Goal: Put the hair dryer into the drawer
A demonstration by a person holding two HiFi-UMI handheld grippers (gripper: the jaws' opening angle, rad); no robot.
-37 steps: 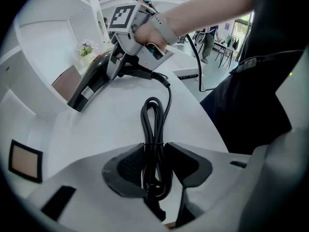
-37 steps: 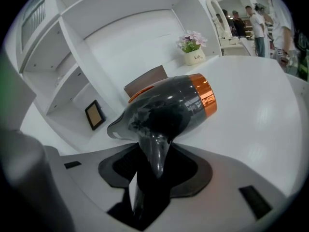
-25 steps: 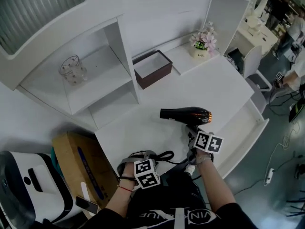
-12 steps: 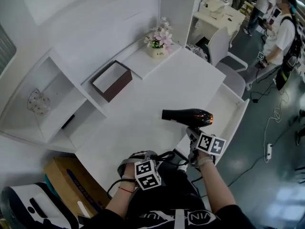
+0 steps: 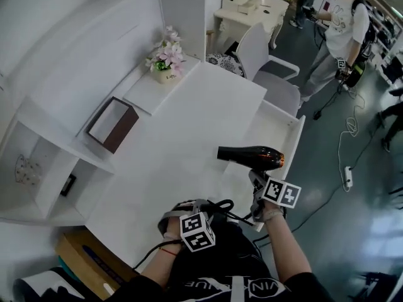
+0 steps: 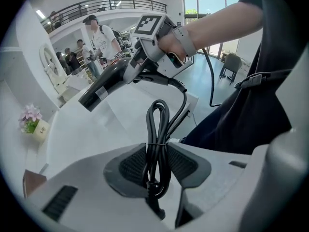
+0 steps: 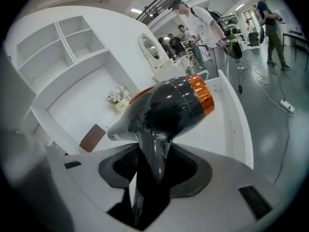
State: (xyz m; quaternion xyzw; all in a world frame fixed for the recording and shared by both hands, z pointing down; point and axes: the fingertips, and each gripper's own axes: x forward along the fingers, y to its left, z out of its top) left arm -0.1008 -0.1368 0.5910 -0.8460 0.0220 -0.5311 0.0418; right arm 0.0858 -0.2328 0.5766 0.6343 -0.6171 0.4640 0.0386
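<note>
Right gripper (image 7: pixel 154 170) is clamped on the hair dryer (image 7: pixel 169 105) handle; the coiled cord (image 6: pixel 158 129) is pinched by the left gripper (image 6: pixel 157 170). The dryer is held over the bench (image 5: pixel 189 118) edge beside the open drawer (image 5: pixel 280 128), nearer it than a second ago.

In the head view, the handle of the hair dryer (image 5: pixel 250 156) is covered by the right gripper (image 5: pixel 256 180). The jaws of the left gripper (image 5: pixel 204 209) are hidden under its marker cube. The lower end of the cord (image 6: pixel 157 144) is lost between the left gripper's pads. The cardboard box (image 5: pixel 94 260) is cut off by the bottom edge. A small dark item (image 5: pixel 68 184) on the shelf (image 5: pixel 50 201) cannot be identified.
</note>
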